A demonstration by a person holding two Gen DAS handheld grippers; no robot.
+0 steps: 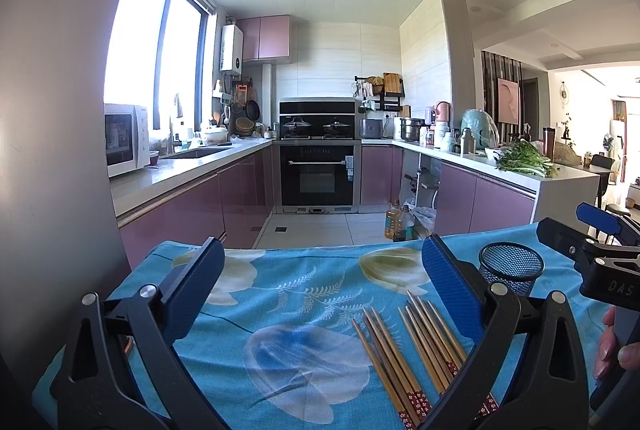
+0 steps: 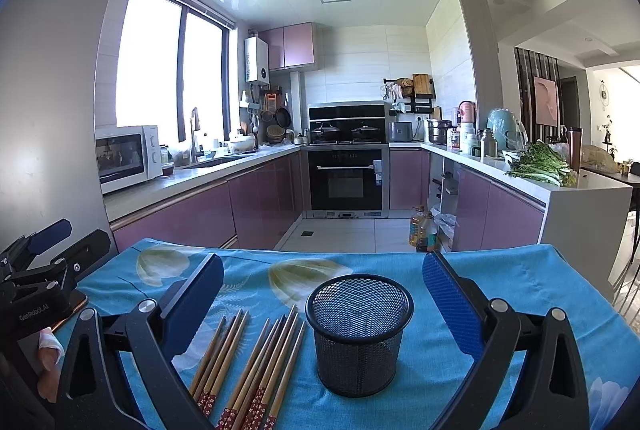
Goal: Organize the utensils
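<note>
Right wrist view gives us the clearest layout: the black mesh cup stands upright on the blue floral tablecloth covering the table, framed between our right gripper fingers, which are spread wide and hold nothing. Just to the cup's left lie the chopsticks, two loose bundles flat on the cloth with their patterned red ends toward us and their tips pointing away. In the left wrist view the left gripper is likewise wide open and empty, hovering over bare cloth with the chopsticks lying near its right-hand finger and the mesh cup beyond them. Nothing sits in the cup yet, so we judge the task to be at its start, with the first pick still to come. To do that pick well, we would bring one gripper down across a bundle rather than along it, closing near the middle of the sticks so they do not pivot or splay (thin, smooth sticks lying flat on soft cloth are likely to roll or slip out). We would take few at a time, lift clear, tilt them upright and lower them tips first into the cup, while the other gripper steadies the light cup against tipping.
</note>
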